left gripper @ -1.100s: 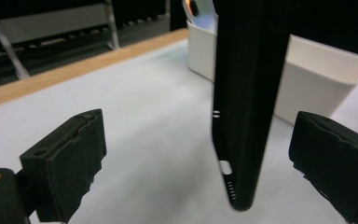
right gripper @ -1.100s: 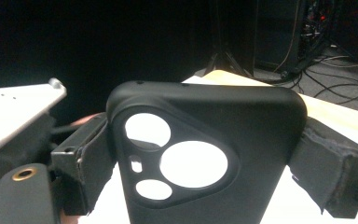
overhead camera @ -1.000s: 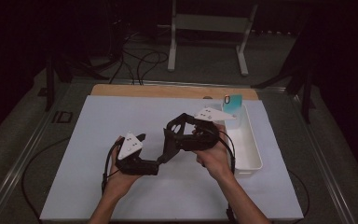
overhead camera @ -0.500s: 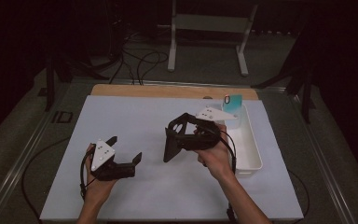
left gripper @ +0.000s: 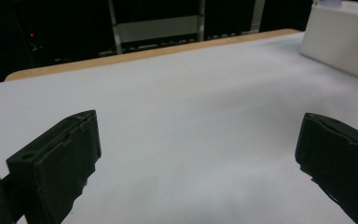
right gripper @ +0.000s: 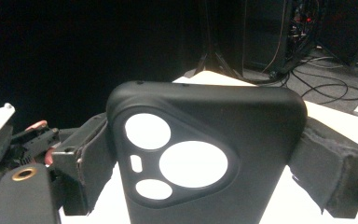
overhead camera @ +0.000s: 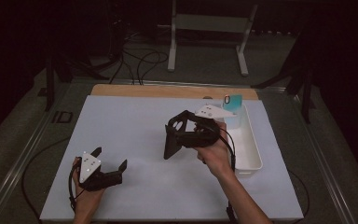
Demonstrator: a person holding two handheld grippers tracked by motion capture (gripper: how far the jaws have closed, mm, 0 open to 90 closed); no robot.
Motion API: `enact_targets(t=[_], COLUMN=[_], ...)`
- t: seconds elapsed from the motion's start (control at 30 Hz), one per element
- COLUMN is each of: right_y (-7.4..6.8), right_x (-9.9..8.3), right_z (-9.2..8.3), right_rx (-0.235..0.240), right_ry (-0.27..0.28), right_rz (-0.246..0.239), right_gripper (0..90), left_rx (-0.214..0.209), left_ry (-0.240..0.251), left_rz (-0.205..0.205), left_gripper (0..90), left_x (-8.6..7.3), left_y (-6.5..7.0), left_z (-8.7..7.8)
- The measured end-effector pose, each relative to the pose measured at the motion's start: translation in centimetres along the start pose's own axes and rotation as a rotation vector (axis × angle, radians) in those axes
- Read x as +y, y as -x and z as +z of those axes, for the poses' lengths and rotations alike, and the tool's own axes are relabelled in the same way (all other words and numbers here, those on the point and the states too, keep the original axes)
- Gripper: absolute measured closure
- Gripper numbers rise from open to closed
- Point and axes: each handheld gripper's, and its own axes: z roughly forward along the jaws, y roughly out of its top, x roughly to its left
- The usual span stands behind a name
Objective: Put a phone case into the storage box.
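Holding phone case (right gripper: 205, 158) up over the bench (overhead camera: 135, 121) middle, right gripper (overhead camera: 179, 137) jaws clamped on it | left gripper (overhead camera: 109, 163) near front left corner, jaws apart, empty | left: putting case down, maybe in white tray (overhead camera: 249, 140)

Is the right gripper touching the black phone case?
Touching. The right gripper view shows the right gripper with both jaws pressed against the sides of the phone case.

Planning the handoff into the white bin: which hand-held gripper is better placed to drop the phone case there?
Right. The right hand-held gripper already clamps the phone case beside the white bin; the left hand-held gripper is open and farther away.
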Motion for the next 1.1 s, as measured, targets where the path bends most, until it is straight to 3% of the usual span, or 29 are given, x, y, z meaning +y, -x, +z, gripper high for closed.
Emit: enact_targets(t=[0.17, 0.5, 1.1], right_y=[0.0, 0.9, 2.8], right_x=[0.0, 0.8, 2.4], right_z=[0.4, 0.6, 0.8], right_rx=[-0.006, -0.051, -0.12], right_ry=[-0.003, -0.003, 0.002], right_rz=[-0.012, -0.011, -0.017], right_gripper=[13.8, 13.8, 13.8], left_rx=[0.003, 0.008, 0.023], left_ry=[-0.014, -0.002, 0.0], left_rz=[0.025, 0.007, 0.011], left_gripper=[0.6, 0.6, 0.6], left_x=[-0.2, -0.2, -0.2], left_y=[0.2, -0.1, -0.1], left_z=[0.3, 0.3, 0.2])
